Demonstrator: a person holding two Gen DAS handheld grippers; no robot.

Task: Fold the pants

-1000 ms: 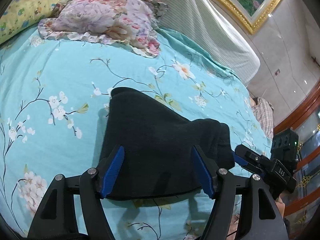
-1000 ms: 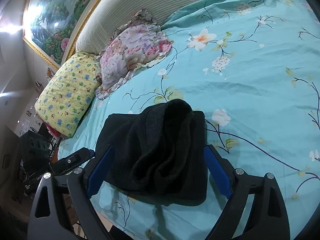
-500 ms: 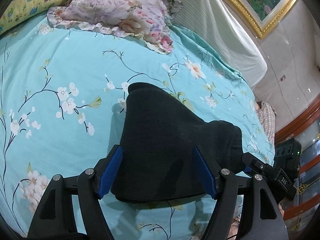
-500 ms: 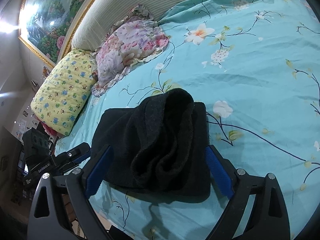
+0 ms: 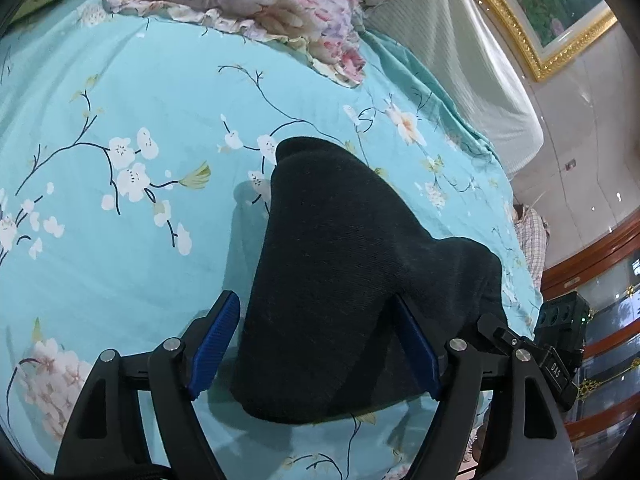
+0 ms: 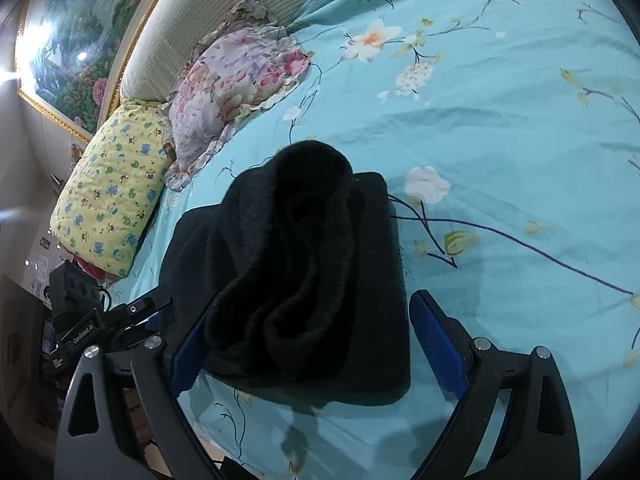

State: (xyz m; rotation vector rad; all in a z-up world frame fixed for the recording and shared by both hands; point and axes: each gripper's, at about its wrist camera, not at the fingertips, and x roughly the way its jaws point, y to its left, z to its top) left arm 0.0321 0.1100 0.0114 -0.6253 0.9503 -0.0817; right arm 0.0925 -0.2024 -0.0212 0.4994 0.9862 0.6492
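Here, both grippers gape wide around folded black pants (image 5: 340,280) ("DAS" label on right gripper (image 5: 556,368)).

home bedroom, bed (image 5: 120,240), pillows (image 6: 240,80), framed painting (image 5: 552,8)

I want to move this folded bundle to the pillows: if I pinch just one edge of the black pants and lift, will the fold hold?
Probably not. The black pants look like soft knit, with a top layer bunched in loose rolls, so they would likely droop and unfold. The stacked layers suggest some weight. On the bedsheet they should drag rather than slide.
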